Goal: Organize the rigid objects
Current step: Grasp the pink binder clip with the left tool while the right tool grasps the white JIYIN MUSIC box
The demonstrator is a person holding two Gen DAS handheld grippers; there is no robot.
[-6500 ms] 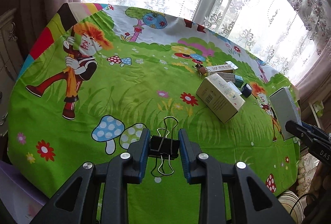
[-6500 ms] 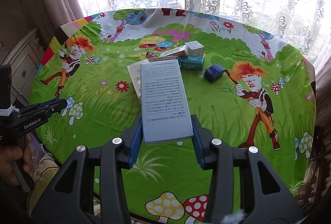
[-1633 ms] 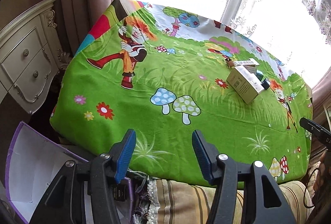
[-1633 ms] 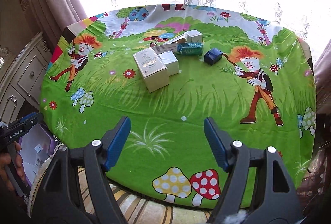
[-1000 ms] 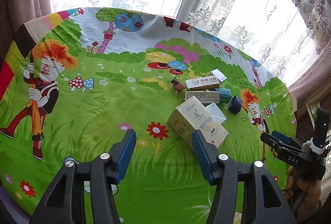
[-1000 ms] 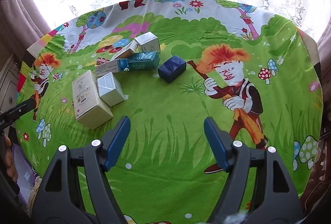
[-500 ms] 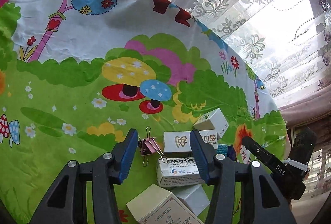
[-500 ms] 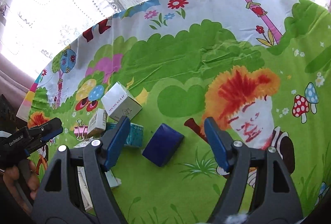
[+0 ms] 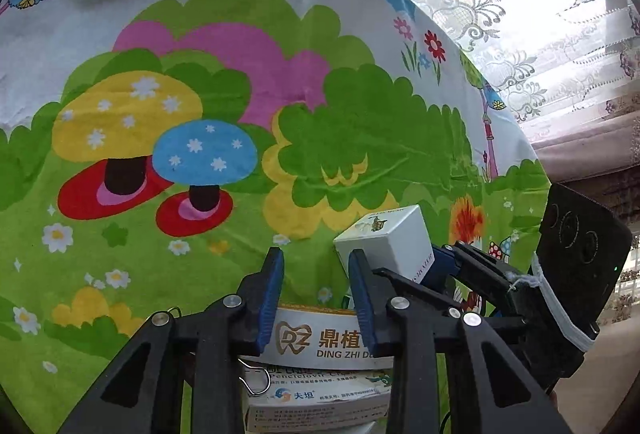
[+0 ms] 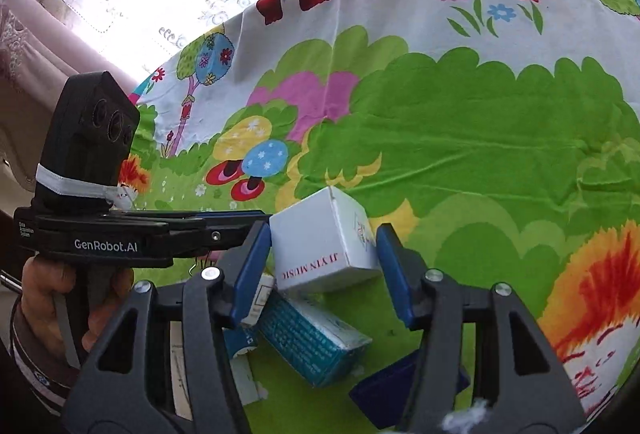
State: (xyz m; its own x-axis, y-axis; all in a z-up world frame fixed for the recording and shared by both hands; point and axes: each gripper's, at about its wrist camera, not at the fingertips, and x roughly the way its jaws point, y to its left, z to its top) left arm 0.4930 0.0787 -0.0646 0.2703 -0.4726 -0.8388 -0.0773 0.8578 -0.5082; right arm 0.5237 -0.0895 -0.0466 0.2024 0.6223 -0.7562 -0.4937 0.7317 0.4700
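On my left, a hand (image 10: 60,298) holds my left gripper (image 9: 316,286) low over the cartoon tablecloth (image 9: 200,73). Its blue pads have just been closing and stand narrow now, straddling the far edge of a long white carton (image 9: 320,340) printed "DING ZHI" — I cannot tell whether they press on it. A second white carton (image 9: 316,394) lies under it, nearer me, with a binder clip's wire loop (image 9: 256,380) showing at its left end.

Further right sits the small white cube box (image 10: 324,246), lettered "JI YIN MUSIC". My right gripper (image 10: 324,270) has also just been closing, and its jaws stand on either side of that cube; the left pad looks to be against it, while a sliver of gap shows at the right pad, so nothing is gripped. Nearer, below the cube, a teal box (image 10: 312,342) lies slanted, and to its right a dark blue box (image 10: 384,390) is half hidden behind my right finger.
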